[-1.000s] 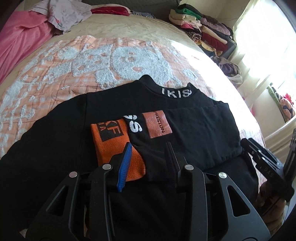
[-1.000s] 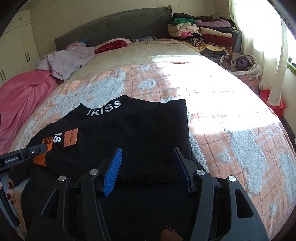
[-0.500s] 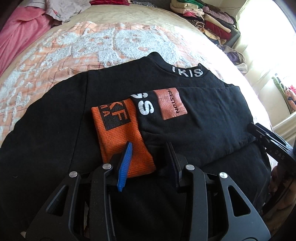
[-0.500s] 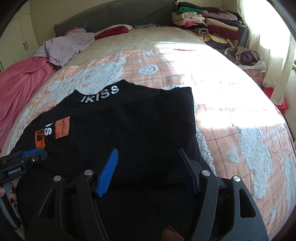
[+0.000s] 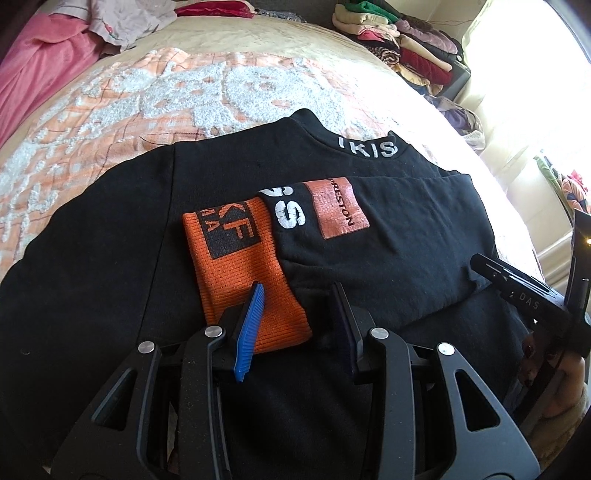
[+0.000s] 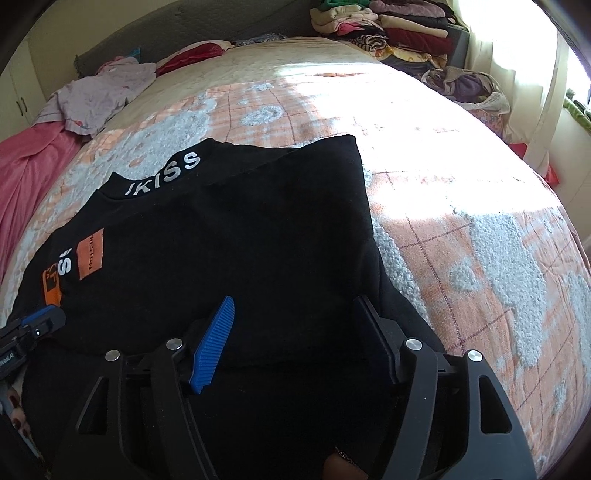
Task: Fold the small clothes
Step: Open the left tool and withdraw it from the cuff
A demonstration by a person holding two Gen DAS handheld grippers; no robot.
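A black sweatshirt (image 5: 92, 258) with a white "IKISS" collar (image 5: 365, 147) lies flat on the bed, and its right side is folded in over the body (image 6: 240, 240). One sleeve lies across the chest and ends in an orange cuff (image 5: 240, 266). My left gripper (image 5: 297, 291) hovers at the cuff's near end. Its jaws stand a little apart, with the cuff's edge and black cloth between them, and the pads do not press. My right gripper (image 6: 295, 306) stands wide open over the near edge of the folded-in side, gripping nothing. Each gripper also shows at the edge of the other's view.
A peach and white bedspread (image 6: 461, 221) covers the bed. A pink blanket (image 5: 44, 66) and a lilac garment (image 6: 96, 99) lie at the far left. A stack of folded clothes (image 6: 388, 26) and a bag of clothes (image 6: 469, 85) sit at the far right by the curtain.
The right gripper's jaws have spread wider and it has sunk closer to the sweatshirt. The left gripper stays at the orange cuff with its gap about the same.
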